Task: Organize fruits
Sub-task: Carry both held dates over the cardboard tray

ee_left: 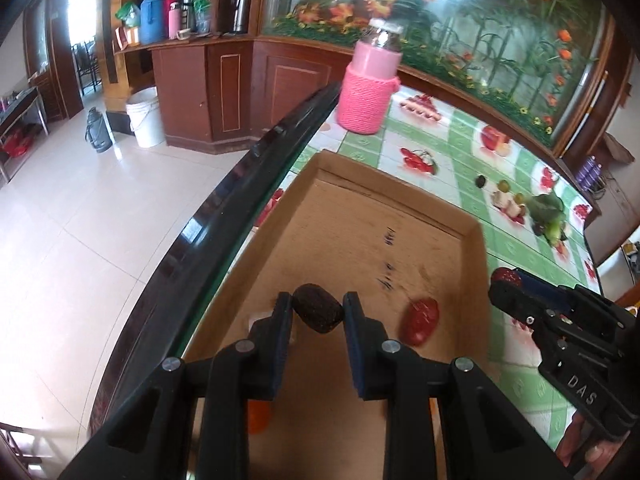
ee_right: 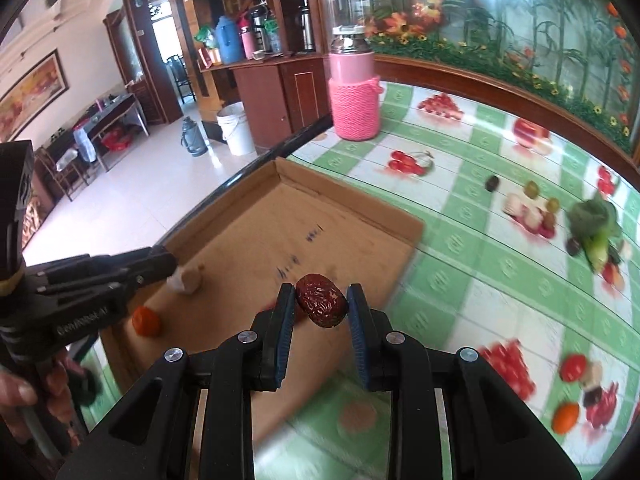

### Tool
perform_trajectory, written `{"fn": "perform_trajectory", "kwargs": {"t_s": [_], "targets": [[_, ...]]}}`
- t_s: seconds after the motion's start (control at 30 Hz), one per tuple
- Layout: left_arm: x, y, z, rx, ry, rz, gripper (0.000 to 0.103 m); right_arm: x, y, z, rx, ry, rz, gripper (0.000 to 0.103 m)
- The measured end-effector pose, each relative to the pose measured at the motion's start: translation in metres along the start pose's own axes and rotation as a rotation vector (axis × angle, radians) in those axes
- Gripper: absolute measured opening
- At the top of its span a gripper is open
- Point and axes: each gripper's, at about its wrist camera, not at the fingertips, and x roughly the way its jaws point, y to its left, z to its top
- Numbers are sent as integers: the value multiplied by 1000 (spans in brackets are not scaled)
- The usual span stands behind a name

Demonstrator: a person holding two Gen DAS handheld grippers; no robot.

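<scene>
My left gripper [ee_left: 316,308] is shut on a dark brown date [ee_left: 318,314] above the near end of a shallow cardboard tray [ee_left: 380,232]. In the tray lie a red date [ee_left: 420,320], a small orange fruit [ee_left: 258,416] half hidden under my finger, and a beige piece [ee_right: 188,280]. My right gripper [ee_right: 320,300] is shut on a wrinkled red date [ee_right: 320,306] over the tray's [ee_right: 248,240] right edge. The left wrist view shows it [ee_left: 504,280] at the right, just outside the tray wall. The left gripper [ee_right: 166,266] reaches in beside the orange fruit [ee_right: 146,320].
A pile of loose fruits and green leaves [ee_right: 592,220] lies on the fruit-print tablecloth at the far right. A pink knit-sleeved bottle [ee_right: 354,96] stands past the tray. The table's dark edge [ee_left: 240,184] runs along the tray's left side, with tiled floor below.
</scene>
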Motion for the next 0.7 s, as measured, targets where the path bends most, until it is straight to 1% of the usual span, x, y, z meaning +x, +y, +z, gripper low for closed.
{"fn": "perform_trajectory", "kwargs": {"t_s": [0.17, 0.33, 0.47, 0.7], "targets": [[28, 1, 8, -30, 44, 8, 28, 36, 8, 12, -21, 46, -12, 26], [45, -4, 15, -21, 62, 17, 28, 61, 5, 17, -18, 86, -16, 26], [54, -6, 17, -15, 76, 18, 28, 71, 2, 19, -13, 108, -10, 26], [70, -8, 17, -12, 106, 31, 28, 85, 5, 18, -43, 139, 3, 26]]}}
